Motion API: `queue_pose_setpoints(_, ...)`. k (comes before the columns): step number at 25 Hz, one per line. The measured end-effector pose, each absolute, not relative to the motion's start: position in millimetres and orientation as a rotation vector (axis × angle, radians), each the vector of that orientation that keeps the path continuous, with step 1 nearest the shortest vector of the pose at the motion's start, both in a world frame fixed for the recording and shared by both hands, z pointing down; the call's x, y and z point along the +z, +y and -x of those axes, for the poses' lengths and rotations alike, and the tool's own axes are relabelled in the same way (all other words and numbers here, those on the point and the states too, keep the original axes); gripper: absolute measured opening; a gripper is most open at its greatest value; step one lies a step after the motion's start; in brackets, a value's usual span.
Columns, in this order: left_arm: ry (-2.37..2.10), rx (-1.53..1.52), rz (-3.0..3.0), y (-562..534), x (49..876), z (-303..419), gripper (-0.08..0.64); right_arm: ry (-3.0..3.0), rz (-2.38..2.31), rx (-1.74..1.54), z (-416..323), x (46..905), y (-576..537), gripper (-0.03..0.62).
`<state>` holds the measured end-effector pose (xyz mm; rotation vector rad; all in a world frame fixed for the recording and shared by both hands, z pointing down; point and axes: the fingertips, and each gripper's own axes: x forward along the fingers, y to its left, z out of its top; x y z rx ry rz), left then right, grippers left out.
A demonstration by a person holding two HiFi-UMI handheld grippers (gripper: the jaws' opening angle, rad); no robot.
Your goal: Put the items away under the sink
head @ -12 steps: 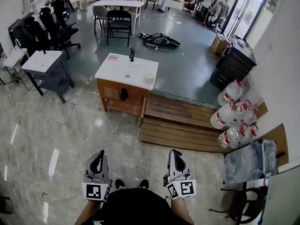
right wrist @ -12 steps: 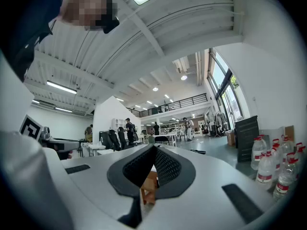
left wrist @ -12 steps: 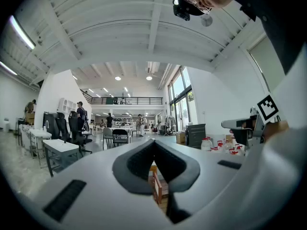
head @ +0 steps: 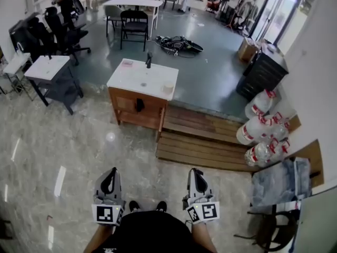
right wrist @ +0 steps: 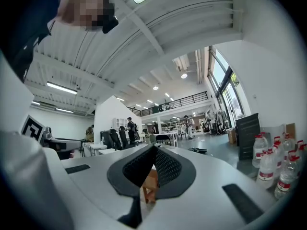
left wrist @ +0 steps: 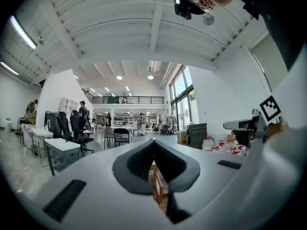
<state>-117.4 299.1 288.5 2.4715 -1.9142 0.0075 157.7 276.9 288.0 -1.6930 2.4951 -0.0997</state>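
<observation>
A person stands on the glossy floor (head: 63,141), well short of the sink cabinet (head: 124,103). The left gripper (head: 110,175) and right gripper (head: 196,173) are held level at the waist, side by side, pointing toward the far end of the hall. Both sets of fingers are closed tip to tip with nothing between them. Each gripper's own view shows only the distant wooden cabinet past the tips.

The pose reads as an approach, with the hands tucked near the body because nothing is within reach. The things to be stowed appear to be those on the cabinet's white surface (head: 138,78). A small pink item (head: 127,64) sits at its far left corner and a pale cup (head: 167,89) near its right edge, with the tap (head: 148,61) at the far edge between them. The cabinet front looks closed from here, so opening it likely comes before any pick-up.
</observation>
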Motion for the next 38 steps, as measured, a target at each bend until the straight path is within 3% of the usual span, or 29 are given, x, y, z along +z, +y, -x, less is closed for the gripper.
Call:
queue_pose_setpoints(3,-1.914,0.016,-2.464,300,290,120,0.006,2.502,1.676,-0.085,-153,287,278,0.012)
queue_pose_setpoints(6,-1.918,0.022,-2.469,300,290,121,0.006,2.515,1.666,-0.072,-149,285,277,0.068)
queue_pose_setpoints(9,-1.913,0.036,-2.472,299,292,120,0.008,2.528,1.669,-0.068,-147,286,275,0.081)
queue_pose_setpoints(25,-1.903,0.069,-2.479,295,296,122,0.008,2.518,1.654,-0.091,-152,280,272,0.379)
queue_pose_setpoints(38,-1.843,0.049,-2.491,297,296,150,0.008,2.477,1.706,-0.097,-134,277,275,0.407)
